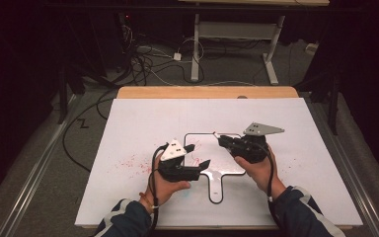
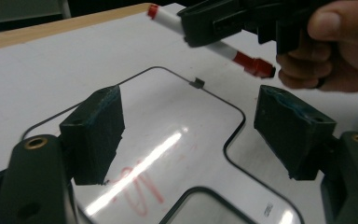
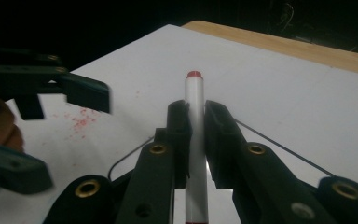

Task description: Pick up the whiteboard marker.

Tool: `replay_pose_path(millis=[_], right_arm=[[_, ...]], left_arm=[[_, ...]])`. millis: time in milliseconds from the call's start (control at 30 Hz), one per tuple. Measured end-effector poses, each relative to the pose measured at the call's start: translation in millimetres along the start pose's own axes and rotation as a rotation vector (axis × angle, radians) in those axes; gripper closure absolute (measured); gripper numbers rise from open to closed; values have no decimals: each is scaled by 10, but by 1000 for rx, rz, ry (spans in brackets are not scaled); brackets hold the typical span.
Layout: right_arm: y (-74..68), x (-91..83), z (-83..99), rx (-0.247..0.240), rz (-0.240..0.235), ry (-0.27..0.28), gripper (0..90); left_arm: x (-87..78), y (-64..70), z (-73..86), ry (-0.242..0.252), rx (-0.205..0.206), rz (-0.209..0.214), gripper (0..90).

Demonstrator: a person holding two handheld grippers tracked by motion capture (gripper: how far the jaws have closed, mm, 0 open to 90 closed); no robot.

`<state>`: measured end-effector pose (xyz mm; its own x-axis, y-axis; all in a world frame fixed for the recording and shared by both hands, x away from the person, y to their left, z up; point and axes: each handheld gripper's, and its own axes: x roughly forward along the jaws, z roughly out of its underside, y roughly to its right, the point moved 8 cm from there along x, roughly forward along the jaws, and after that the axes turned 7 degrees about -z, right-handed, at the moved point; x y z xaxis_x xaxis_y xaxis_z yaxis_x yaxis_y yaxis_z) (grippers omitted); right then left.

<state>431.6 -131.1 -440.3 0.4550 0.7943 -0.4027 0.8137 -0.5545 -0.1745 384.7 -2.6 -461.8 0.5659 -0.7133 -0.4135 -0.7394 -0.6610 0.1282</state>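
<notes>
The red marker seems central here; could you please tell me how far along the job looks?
Done: the right hand-held gripper is shut on the red marker, and faint red strokes mark the small whiteboard. In hand: the marker hangs above the board, with the left hand-held gripper open over it. Left: probably pulling the cap, which looks still on.

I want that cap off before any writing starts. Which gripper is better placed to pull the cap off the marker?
Probably the left gripper: its jaws stand open and empty over the whiteboard, facing the red cap. The right gripper is shut on the marker.
</notes>
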Motion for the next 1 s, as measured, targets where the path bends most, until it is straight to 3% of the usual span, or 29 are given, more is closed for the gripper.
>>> replay_pose_path(millis=[167, 333, 433, 500, 600, 833, 933, 1000], right_arm=[[-184, 26, -44, 1, -27, 56, 818], [-295, 48, -50, -25, -42, 73, 818], [-299, 56, -39, -23, -39, 78, 816], [-284, 53, -38, -14, -37, 91, 818], [-303, 65, -28, -1, -51, 102, 818], [-390, 76, -37, -45, -52, 104, 817], [-399, 72, -31, -53, -48, 101, 815], [-402, 71, -24, -60, -47, 98, 814]], left_arm=[[203, 98, -16, -5, -53, 52, 275], [293, 209, -49, 9, -62, 112, 353], [293, 215, -73, 20, -69, 110, 407], [293, 188, -80, 24, -71, 84, 434], [288, 159, -88, 33, -99, 94, 440], [264, 142, -70, 23, -49, 68, 663], [274, 76, -35, -21, -15, 2, 736], [272, 55, -26, -25, -7, -7, 775]])
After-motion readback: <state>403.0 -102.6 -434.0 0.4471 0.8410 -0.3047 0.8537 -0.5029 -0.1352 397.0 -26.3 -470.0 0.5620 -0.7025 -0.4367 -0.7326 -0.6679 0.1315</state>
